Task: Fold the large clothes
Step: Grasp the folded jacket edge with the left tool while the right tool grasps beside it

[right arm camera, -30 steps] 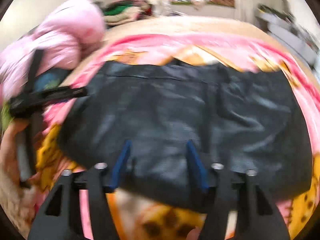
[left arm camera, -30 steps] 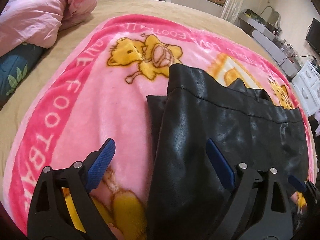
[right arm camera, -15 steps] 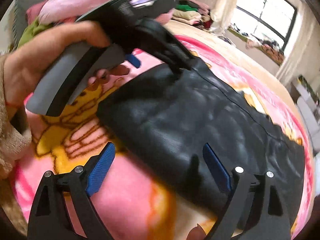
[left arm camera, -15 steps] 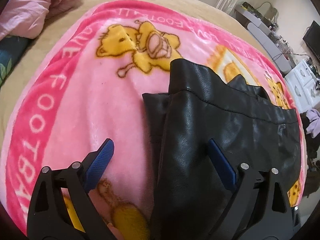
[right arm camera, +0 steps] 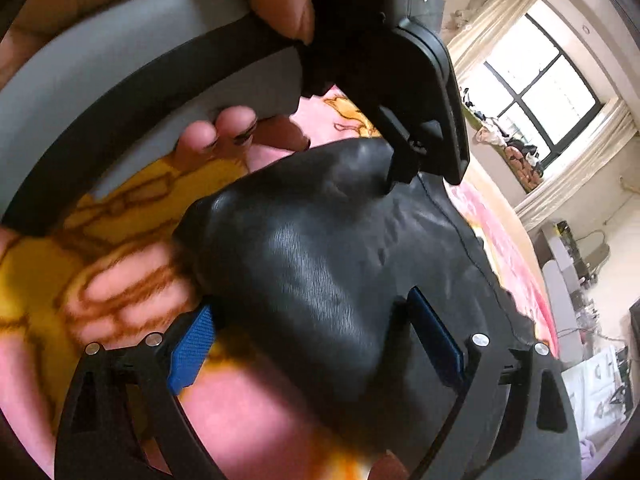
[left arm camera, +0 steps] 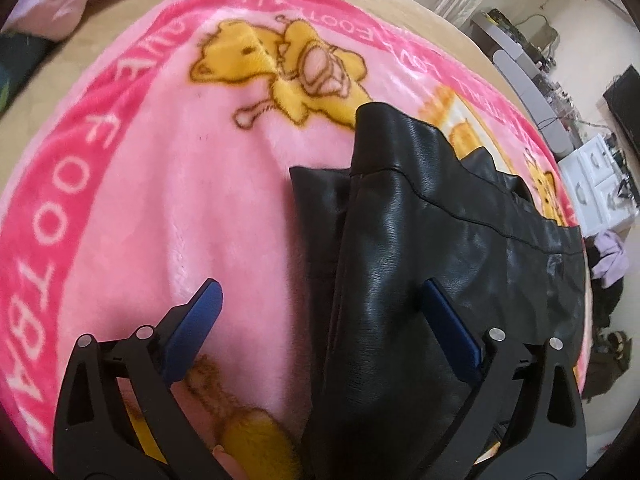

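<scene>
A black leather garment (left arm camera: 432,248) lies folded on a pink cartoon blanket (left arm camera: 160,208) spread over the bed. My left gripper (left arm camera: 320,308) hovers low over the garment's near left edge. Its jaws are opening, and the edge lies under the gap with no pad pressing on it. In the right wrist view the garment (right arm camera: 312,264) bulges up between the blue pads of my right gripper (right arm camera: 316,332), which stands wide open around that corner. A person's hand (right arm camera: 224,136) holds the left tool's grey handle (right arm camera: 120,80) just above, and its black tip rests at the garment's top.
A pink quilt (left arm camera: 60,12) is bunched at the bed's far left. White drawers (left arm camera: 600,184) and a purple cloth heap (left arm camera: 608,252) are on the floor to the right. A window (right arm camera: 540,80) with curtains is at the back.
My right gripper has rolled and swung over to the garment's left corner, close under the left tool, with its jaws wider. The left gripper has dipped a little and its jaws have widened slightly.
</scene>
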Tool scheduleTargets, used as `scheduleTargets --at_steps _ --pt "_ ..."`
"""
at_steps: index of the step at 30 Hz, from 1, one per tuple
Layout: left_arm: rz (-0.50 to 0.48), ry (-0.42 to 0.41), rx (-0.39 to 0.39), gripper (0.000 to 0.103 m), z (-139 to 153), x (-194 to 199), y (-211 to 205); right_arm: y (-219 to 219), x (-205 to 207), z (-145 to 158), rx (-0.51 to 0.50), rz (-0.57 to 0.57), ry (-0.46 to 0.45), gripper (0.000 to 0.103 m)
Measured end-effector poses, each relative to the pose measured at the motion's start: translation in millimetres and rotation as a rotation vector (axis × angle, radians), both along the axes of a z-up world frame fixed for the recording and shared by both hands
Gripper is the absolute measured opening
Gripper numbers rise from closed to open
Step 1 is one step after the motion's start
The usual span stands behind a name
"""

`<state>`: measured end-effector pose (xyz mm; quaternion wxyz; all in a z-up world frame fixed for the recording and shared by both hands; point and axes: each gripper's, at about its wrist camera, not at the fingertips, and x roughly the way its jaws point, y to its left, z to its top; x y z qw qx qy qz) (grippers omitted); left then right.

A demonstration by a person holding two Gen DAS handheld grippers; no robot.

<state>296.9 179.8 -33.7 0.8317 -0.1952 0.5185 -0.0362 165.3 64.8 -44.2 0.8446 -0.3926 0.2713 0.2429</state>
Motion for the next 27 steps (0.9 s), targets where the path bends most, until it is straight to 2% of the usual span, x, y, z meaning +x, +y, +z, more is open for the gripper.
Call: scheduleTargets --at_steps 2,4,6,9,12,16,19,21,23,27 --pt "0.006 0.011 -0.039 0.093 -4 0 4 2 -3 1 -0.012 0.007 -0.041 0.086" --pt "0.009 0.017 -0.072 0.093 -7 1 7 3 -8 1 -0.018 0.029 -0.066 0.074" --pt "0.009 0.023 -0.098 0.093 -10 1 8 4 -18 2 -0.028 0.056 -0.112 0.053" --pt "0.01 0.031 -0.143 0.093 -15 2 12 5 -33 5 -0.04 0.087 -0.181 0.036" --pt "0.012 0.031 -0.169 0.093 -14 2 14 -2 -35 14 0.016 0.074 -0.177 0.03" --pt "0.026 0.036 -0.212 0.093 -15 0 17 -12 -24 25 0.089 0.058 -0.135 0.029" --pt "0.016 0.035 -0.226 0.079 -13 -1 14 -17 -19 27 0.114 0.051 -0.124 0.028" --pt "0.005 0.041 -0.33 0.051 -15 -1 14 -21 -13 30 0.15 0.039 -0.112 0.026" --pt "0.004 0.042 -0.388 0.046 -17 -1 14 -26 -10 34 0.183 0.026 -0.104 0.026" --pt "0.009 0.023 -0.45 0.029 -15 -2 12 -31 -7 38 0.214 0.019 -0.088 0.025"
